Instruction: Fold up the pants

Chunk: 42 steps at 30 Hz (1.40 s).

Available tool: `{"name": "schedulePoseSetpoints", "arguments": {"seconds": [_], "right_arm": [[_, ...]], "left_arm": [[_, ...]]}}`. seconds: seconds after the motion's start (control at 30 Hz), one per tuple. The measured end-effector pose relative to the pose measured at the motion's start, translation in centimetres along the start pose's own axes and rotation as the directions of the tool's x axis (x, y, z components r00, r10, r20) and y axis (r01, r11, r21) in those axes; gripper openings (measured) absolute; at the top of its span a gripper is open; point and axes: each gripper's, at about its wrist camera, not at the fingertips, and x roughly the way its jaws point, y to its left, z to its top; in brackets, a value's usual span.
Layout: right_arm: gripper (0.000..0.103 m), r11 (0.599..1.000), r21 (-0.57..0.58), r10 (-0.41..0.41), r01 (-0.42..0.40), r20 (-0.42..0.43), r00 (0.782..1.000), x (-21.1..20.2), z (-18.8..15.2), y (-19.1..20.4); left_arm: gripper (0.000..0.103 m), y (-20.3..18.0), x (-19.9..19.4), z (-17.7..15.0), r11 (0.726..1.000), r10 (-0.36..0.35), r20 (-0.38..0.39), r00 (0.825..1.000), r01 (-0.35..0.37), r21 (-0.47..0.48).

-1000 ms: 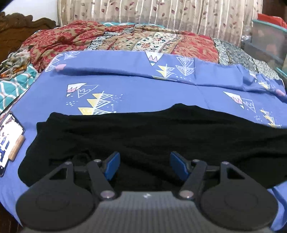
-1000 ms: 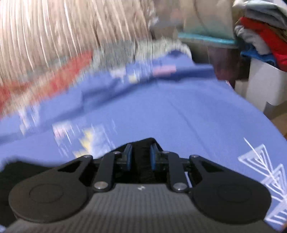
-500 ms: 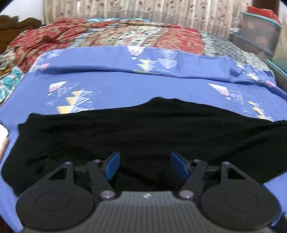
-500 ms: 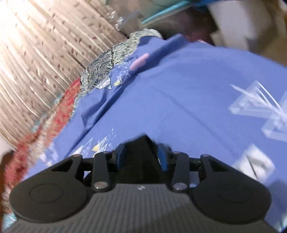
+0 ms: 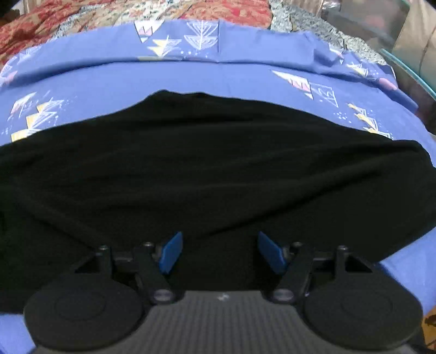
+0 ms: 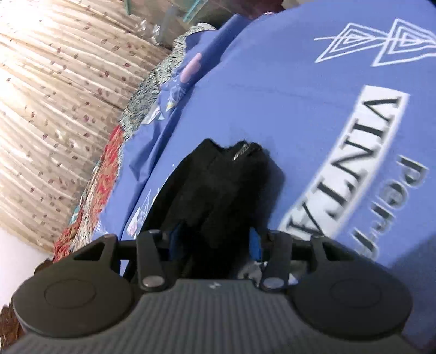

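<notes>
The left gripper (image 5: 216, 252) hung spread over the near edge of the black pants (image 5: 207, 168), gripping nothing, while the right gripper (image 6: 214, 241) pinched a bunched end (image 6: 226, 177). Beyond, the pants lay lengthwise across the blue bedsheet (image 5: 190, 79), seemingly legs together; the crosswise folds looked undone.

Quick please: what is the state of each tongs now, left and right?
Left tongs: open, holding nothing, above the black pants.
Right tongs: shut on the black pants.

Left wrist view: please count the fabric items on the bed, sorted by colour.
Black: 1, the pants
Blue with triangle print: 1, the bedsheet
Red and cream floral: 1, the blanket
Grey patterned: 1, the cloth
Total: 4
</notes>
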Motion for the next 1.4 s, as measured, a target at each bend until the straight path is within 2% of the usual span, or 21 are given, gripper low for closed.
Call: {"name": "schedulePoseSetpoints", "arguments": {"seconds": [0.07,0.1,0.2,0.27,0.37,0.4,0.43,0.63,0.73,0.83,0.93,1.0,1.03,1.07,1.13,1.17,1.2,1.23,1.3,1.33,1.4], "right_arm": [[0.016,0.998,0.050,-0.032,0.031,0.021,0.999,-0.4,0.5,-0.4],[0.015,0.999,0.046,-0.027,0.023,0.074,0.997,-1.4,0.7,0.1],[0.015,0.987,-0.159,0.013,0.031,0.266,0.964,-5.5,-0.2,3.7],[0.015,0.968,-0.238,0.001,0.078,0.316,0.949,-6.4,-1.3,4.4],[0.015,0.963,-0.148,-0.190,0.227,0.228,0.955,-3.4,-1.0,0.9],[0.014,0.975,-0.070,-0.192,0.209,0.197,0.961,-2.8,-1.1,-1.1],[0.015,0.988,-0.025,-0.143,0.152,0.220,0.965,-3.4,-1.1,-1.8],[0.015,0.985,-0.006,-0.167,0.172,0.221,0.961,-4.5,-0.2,-0.3],[0.015,0.979,-0.075,-0.163,0.187,0.255,0.953,-4.5,-0.1,1.5],[0.023,0.960,-0.040,-0.264,0.277,0.202,0.943,-3.3,-0.2,-0.2],[0.032,0.978,0.071,-0.208,0.198,0.196,0.958,-4.8,-0.2,-1.7],[0.045,0.969,0.055,-0.246,0.240,0.246,0.938,-6.0,-0.3,-0.9],[0.045,0.961,0.027,-0.272,0.275,0.279,0.921,-6.4,-0.5,-0.1],[0.045,0.947,0.001,-0.305,0.323,0.328,0.894,-7.0,-0.8,0.7],[0.045,0.903,-0.034,-0.371,0.428,0.442,0.817,-8.1,-1.4,2.4],[0.045,0.886,-0.041,-0.390,0.462,0.473,0.790,-8.4,-1.4,3.1],[0.045,0.881,-0.048,-0.390,0.472,0.492,0.778,-8.7,-1.5,3.8],[0.045,0.888,-0.066,-0.365,0.456,0.503,0.784,-8.9,-1.7,4.1],[0.045,0.897,-0.165,-0.281,0.410,0.505,0.816,-8.9,-2.4,6.1],[0.045,0.893,-0.231,-0.236,0.387,0.491,0.838,-8.5,-2.9,7.3],[0.045,0.882,-0.363,-0.141,0.301,0.408,0.902,-7.5,-4.5,9.3]], "left_arm": [[0.063,0.0,-0.2,-0.1,1.000,0.012,0.000,1.000,-0.012,0.001],[0.063,-0.1,-0.2,-0.1,1.000,0.018,-0.002,1.000,-0.018,0.002],[0.063,0.1,-0.4,-0.3,1.000,0.028,-0.001,1.000,-0.028,0.009],[0.064,0.2,-0.5,-0.4,0.999,0.030,-0.002,1.000,-0.030,0.012],[0.064,-0.3,-0.3,-0.1,0.999,0.034,0.003,0.999,-0.034,0.032],[0.064,-0.4,-0.4,-0.2,0.998,0.036,0.005,0.999,-0.036,0.043],[0.064,-0.4,-0.6,-0.3,0.998,0.035,0.006,0.999,-0.035,0.054],[0.064,0.0,-1.8,0.0,0.999,-0.030,0.015,0.999,0.030,0.024],[0.064,-0.6,-1.4,0.0,0.998,-0.016,0.001,1.000,0.016,0.067],[0.064,-0.7,-0.9,-0.5,0.996,-0.006,-0.007,1.000,0.006,0.084],[0.065,-0.7,-1.7,-0.7,0.995,-0.040,0.006,0.999,0.039,0.087],[0.065,-0.6,-2.6,-1.0,0.994,-0.069,0.029,0.997,0.066,0.089],[0.065,-0.6,-3.1,-1.0,0.993,-0.082,0.046,0.996,0.077,0.095],[0.065,-0.6,-3.7,-1.2,0.991,-0.095,0.067,0.993,0.088,0.101],[0.066,-0.5,-4.8,-1.3,0.989,-0.115,0.109,0.987,0.103,0.111],[0.066,-0.3,-5.2,-1.3,0.988,-0.123,0.127,0.984,0.109,0.109],[0.066,-0.1,-5.6,-1.3,0.989,-0.126,0.143,0.982,0.113,0.100],[0.066,0.3,-6.0,-1.2,0.990,-0.127,0.158,0.979,0.115,0.085],[0.066,1.3,-6.3,-0.9,0.993,-0.119,0.183,0.976,0.112,0.046],[0.066,1.9,-6.3,-0.8,0.994,-0.105,0.191,0.976,0.102,0.026],[0.066,3.2,-6.3,-0.6,0.997,-0.070,0.196,0.978,0.074,-0.015]]}}
